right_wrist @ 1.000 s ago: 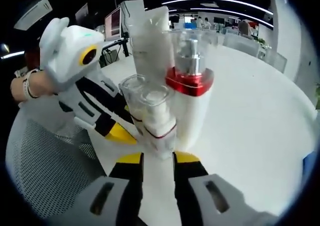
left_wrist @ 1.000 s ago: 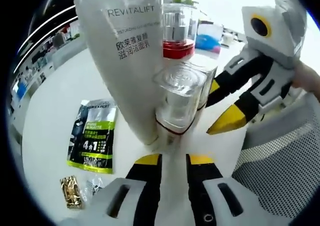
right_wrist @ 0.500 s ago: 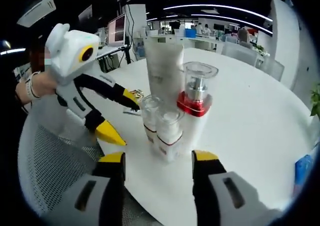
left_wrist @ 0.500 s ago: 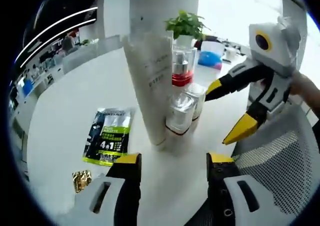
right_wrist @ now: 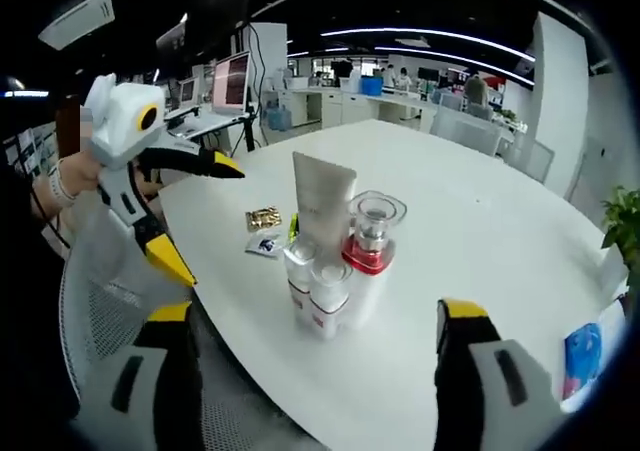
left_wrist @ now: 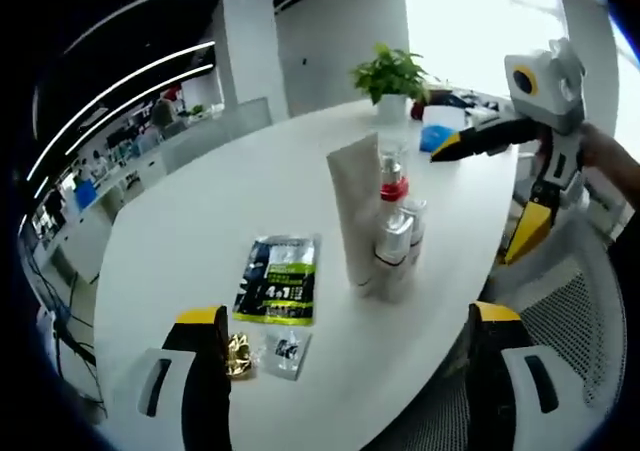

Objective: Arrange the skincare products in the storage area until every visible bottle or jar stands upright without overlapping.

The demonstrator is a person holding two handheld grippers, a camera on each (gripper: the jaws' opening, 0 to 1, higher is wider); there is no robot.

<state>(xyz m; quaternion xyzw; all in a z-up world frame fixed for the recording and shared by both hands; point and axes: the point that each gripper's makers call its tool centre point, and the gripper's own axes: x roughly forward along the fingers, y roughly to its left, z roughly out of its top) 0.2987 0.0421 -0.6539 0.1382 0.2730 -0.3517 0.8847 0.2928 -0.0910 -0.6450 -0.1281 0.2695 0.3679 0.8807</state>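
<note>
Now the products stand upright in a tight cluster on the white tabletop (left_wrist: pixel 180 221), near its edge. A tall white tube (right_wrist: pixel 322 193) rises at the back in the right gripper view, with a red-collared pump bottle (right_wrist: pixel 368 256) just beside it and two small clear-capped bottles (right_wrist: pixel 314 289) in front, all touching or nearly so. In the left gripper view the same tube (left_wrist: pixel 355 211) stands left of the pump bottle (left_wrist: pixel 392 196). A dark and green sachet (left_wrist: pixel 277 280) lies flat near the cluster, with a gold packet (left_wrist: pixel 238 352) and a small clear packet (left_wrist: pixel 286 349) just beyond it. A potted plant (left_wrist: pixel 391 76) sits at the far side of the tabletop.

The left gripper (left_wrist: pixel 350 356) has its jaws wide apart, holding nothing. The right gripper (right_wrist: pixel 315 346) is likewise spread wide and empty. Both hang back from the cluster, over a mesh chair (right_wrist: pixel 110 316).
</note>
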